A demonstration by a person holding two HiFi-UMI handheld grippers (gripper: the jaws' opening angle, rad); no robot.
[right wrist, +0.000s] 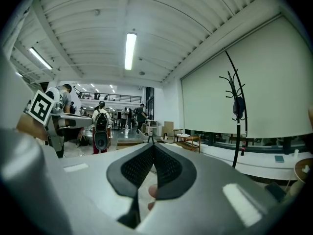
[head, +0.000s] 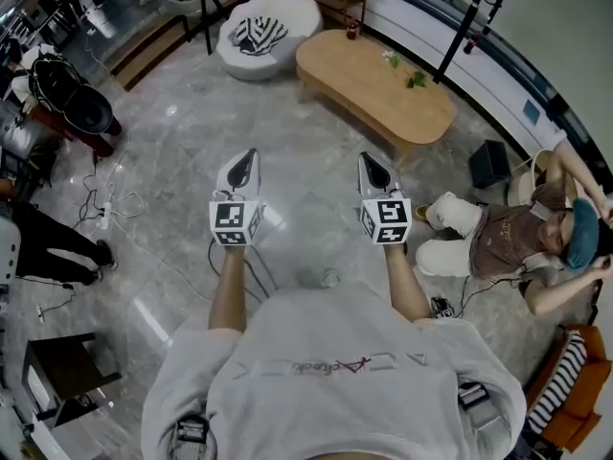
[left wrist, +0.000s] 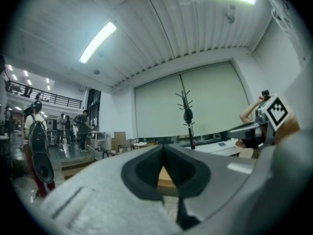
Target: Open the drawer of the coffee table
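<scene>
i am holding both hand-held grippers out level in front of me, side by side above the grey marble floor (head: 182, 132). the left hand-held gripper (head: 250, 154) is sitting clenched and empty: in the left gripper view its dark pads (left wrist: 146, 168) are meeting at the tips, and a sliver of pale wood is showing through the gap beneath them. the right hand-held gripper (head: 368, 159) is clenched and empty too: in the right gripper view its textured pads (right wrist: 139, 168) are touching at the tip, and a fingertip (right wrist: 152, 191) is showing through the gap behind them. the coffee bench (head: 374, 89), a low oval of light wood, is lying ahead of both grippers and well apart from them, running slantwise toward the upper right of the head view. i cannot make out its drawer from this angle. a small green sprig (head: 415, 80) is lying on its top, and a dark bottle (head: 352, 30) is standing at its far end. a white round seat (head: 268, 27) carrying a striped cloth (head: 259, 34) is sitting near that end. a person (head: 508, 242) is sitting on the floor to my right, near a black box (head: 489, 164). cables (head: 105, 207) are trailing across the floor to my left. in the left gripper view a coat stand (left wrist: 187, 112) is standing before a pale blind (left wrist: 195, 102).
</scene>
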